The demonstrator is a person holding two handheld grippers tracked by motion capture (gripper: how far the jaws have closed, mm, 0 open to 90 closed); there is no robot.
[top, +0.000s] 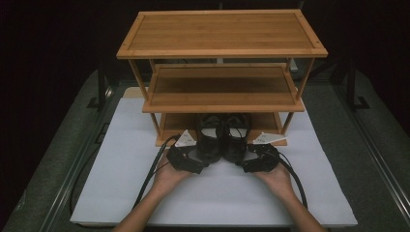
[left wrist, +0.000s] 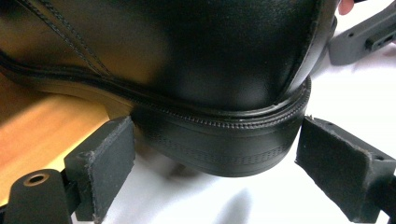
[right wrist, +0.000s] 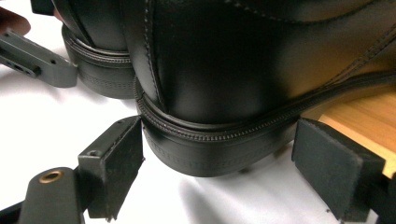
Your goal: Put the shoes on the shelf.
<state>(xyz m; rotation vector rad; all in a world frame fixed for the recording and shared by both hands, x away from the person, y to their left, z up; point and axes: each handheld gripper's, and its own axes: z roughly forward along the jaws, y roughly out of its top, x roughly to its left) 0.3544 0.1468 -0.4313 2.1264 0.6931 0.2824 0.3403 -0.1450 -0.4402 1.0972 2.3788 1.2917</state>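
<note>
We see a white mat covering the table, and on it a three-tier wooden rack at the far middle. Two black shoes stand side by side with toes on the rack's bottom shelf, their heels overhanging the mat.

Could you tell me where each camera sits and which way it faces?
High view: above the person's side, facing forward and down on the rack, shoes and both hands.
Left gripper view: rides the left tongs, facing the left shoe heel; own open jaws show.
Right gripper view: rides the right tongs, facing the right shoe heel; own open jaws show.
Both gripper views share the two heels.
</note>
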